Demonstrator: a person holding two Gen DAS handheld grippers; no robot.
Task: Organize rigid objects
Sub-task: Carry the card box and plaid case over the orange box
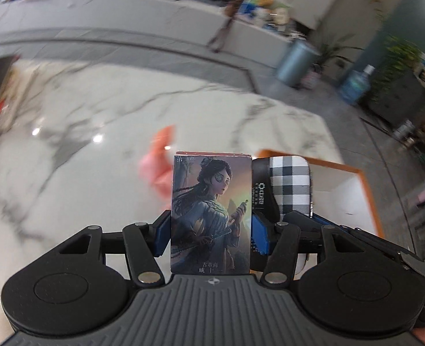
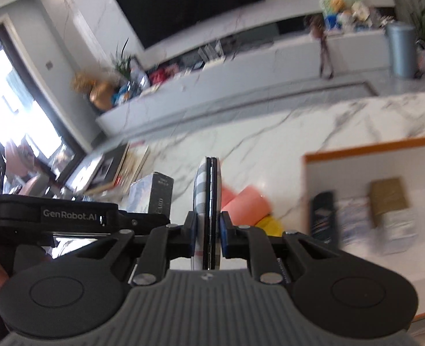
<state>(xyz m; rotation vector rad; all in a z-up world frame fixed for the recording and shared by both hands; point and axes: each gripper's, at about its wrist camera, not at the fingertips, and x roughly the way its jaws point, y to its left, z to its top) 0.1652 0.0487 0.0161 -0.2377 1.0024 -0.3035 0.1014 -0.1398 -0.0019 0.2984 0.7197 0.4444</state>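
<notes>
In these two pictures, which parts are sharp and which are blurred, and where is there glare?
Left wrist view: the card box in the left tool is sharp, the marble table and room behind are smeared, and two small light spots shine on the marble. Right wrist view: the checked flat case in the right tool is sharp, the tray is blurred, and the window is washed out white.

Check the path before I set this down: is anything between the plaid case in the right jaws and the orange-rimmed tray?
Nothing visible. The plaid case is held above the marble table; pink things lie lower, short of the tray.
</notes>
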